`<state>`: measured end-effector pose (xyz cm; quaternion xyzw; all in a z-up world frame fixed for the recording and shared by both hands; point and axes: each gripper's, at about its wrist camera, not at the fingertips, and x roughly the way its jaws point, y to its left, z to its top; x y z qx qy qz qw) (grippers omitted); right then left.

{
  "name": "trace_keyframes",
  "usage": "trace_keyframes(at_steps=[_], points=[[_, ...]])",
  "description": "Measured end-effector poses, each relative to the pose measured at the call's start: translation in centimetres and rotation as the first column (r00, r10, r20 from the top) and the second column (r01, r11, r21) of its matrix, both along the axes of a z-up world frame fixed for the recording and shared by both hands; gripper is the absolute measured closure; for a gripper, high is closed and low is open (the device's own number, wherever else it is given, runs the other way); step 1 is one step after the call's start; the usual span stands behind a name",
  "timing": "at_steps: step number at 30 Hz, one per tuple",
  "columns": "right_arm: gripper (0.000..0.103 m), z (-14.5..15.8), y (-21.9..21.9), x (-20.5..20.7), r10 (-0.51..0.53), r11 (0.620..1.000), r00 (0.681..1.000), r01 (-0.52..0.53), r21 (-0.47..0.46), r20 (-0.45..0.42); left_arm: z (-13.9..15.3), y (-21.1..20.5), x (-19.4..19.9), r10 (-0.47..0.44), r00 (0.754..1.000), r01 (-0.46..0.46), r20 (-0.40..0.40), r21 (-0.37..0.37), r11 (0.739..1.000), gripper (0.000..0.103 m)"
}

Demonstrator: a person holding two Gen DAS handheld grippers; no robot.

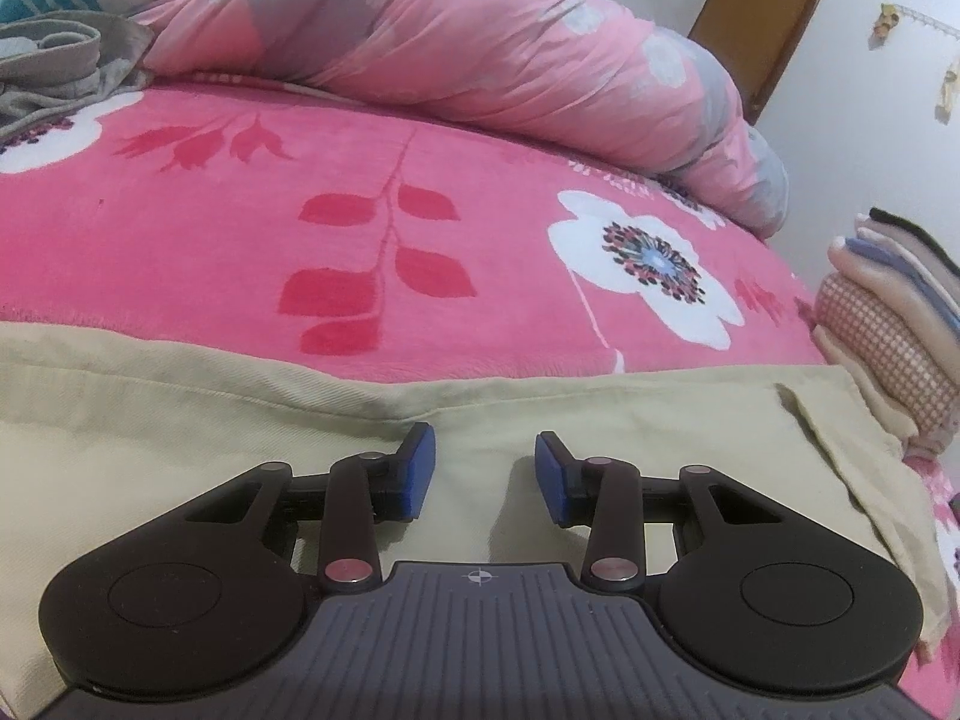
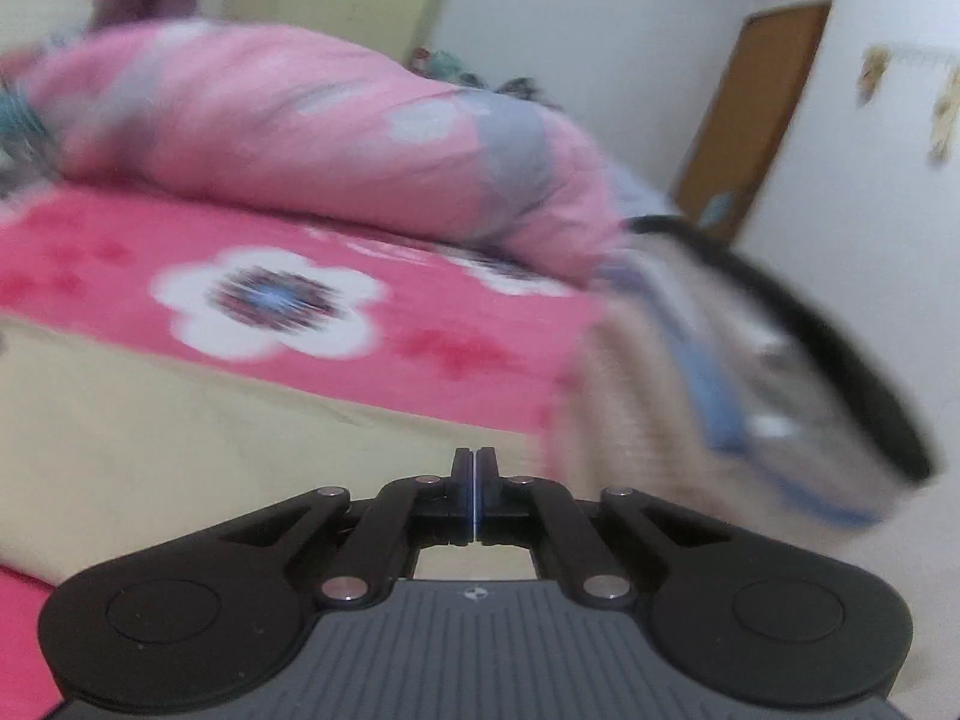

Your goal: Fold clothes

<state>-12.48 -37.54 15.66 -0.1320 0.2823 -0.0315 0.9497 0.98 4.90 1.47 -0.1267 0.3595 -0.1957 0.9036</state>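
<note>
Left tool (image 1: pixel 485 468) hovers spread over the beige garment (image 1: pixel 180 450) across the frame's bottom, on the bed (image 1: pixel 240 228); right tool (image 2: pixel 474 480) is pressed together, empty. Cloth looks soft and light; pinch its edge.

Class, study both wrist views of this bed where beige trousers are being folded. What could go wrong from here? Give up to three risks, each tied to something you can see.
1. The left hand-held gripper is open over the beige trousers; nothing pins the cloth, so a fold may slip.
2. The right hand-held gripper is shut, seemingly on nothing, close to the folded stack; it may knock it over.
3. The right view is blurred; aim may suffer.
</note>
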Motion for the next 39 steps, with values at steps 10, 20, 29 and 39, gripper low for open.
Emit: trace_keyframes(at_steps=[10,20,29,39], points=[[0.069,-8.8,10.4,-7.6,0.284,0.945,0.917,-0.317,-0.080,-0.280,0.2,-0.2,-0.1,-0.002,1.000,0.002,0.008,0.016,1.000,0.064],[0.094,-2.6,0.8,0.1,-0.201,0.950,0.979,0.184,-0.252,-0.041,-0.3,1.4,0.4,-0.010,1.000,0.009,-0.010,-0.100,0.995,0.063],[0.053,-2.4,2.0,6.8,-0.042,0.975,0.999,0.040,-0.220,-0.006,-0.6,2.1,0.4,-0.021,1.000,0.017,-0.021,-0.157,0.987,0.063],[0.055,-7.0,6.1,14.2,0.348,0.918,0.881,-0.390,-0.074,-0.321,-1.1,2.7,0.8,-0.026,0.999,0.019,-0.031,-0.199,0.980,0.063]])
